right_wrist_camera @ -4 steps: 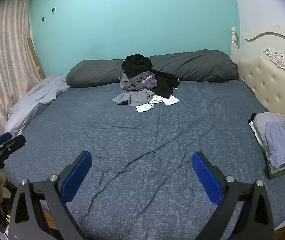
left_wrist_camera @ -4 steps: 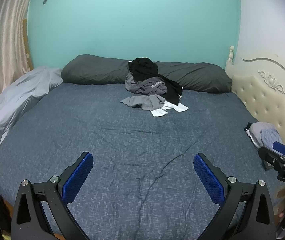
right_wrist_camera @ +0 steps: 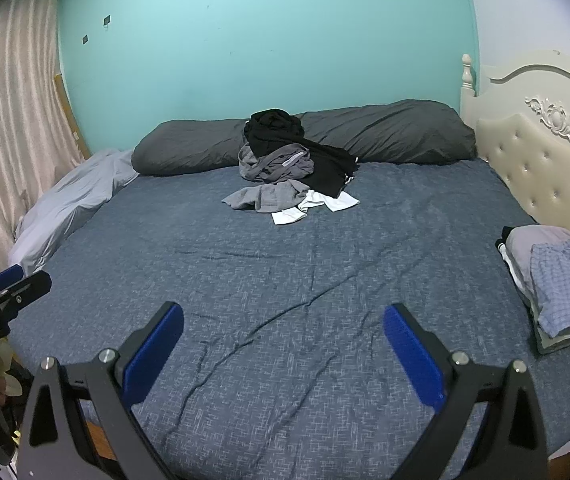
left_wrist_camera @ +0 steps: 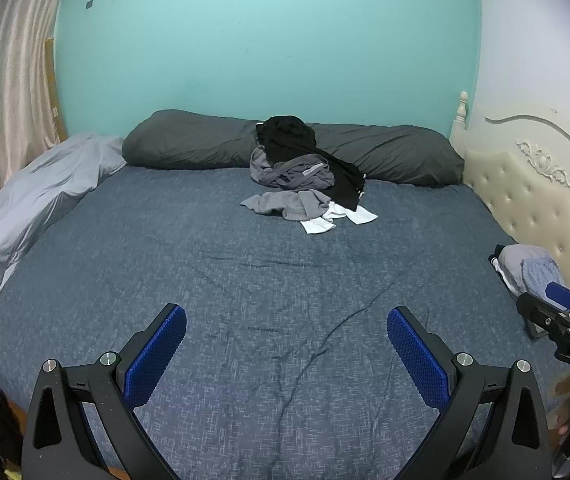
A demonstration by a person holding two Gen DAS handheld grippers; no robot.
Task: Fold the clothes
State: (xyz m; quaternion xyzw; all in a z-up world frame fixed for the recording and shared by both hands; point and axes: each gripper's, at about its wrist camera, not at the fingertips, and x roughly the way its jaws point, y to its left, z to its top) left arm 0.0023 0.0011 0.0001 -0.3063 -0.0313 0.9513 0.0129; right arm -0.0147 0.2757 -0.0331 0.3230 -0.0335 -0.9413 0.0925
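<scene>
A heap of unfolded clothes point(left_wrist_camera: 301, 176) point(right_wrist_camera: 285, 168), black, grey and white, lies at the far middle of the bed against a long dark pillow. A stack of folded clothes point(right_wrist_camera: 557, 284) point(left_wrist_camera: 525, 272) with a blue checked piece on top sits at the right edge by the headboard. My left gripper point(left_wrist_camera: 285, 340) hangs open over the near part of the blue sheet, nothing between its blue pads. My right gripper point(right_wrist_camera: 283, 338) is open too, over the same near area, and empty. Each gripper shows at the other view's edge.
The blue bed sheet point(left_wrist_camera: 245, 280) has a few creases across its middle. A long dark grey pillow point(left_wrist_camera: 385, 152) lies along the teal wall. A pale grey duvet point(left_wrist_camera: 33, 208) is bunched at the left by the curtain. A cream tufted headboard point(right_wrist_camera: 545, 176) bounds the right side.
</scene>
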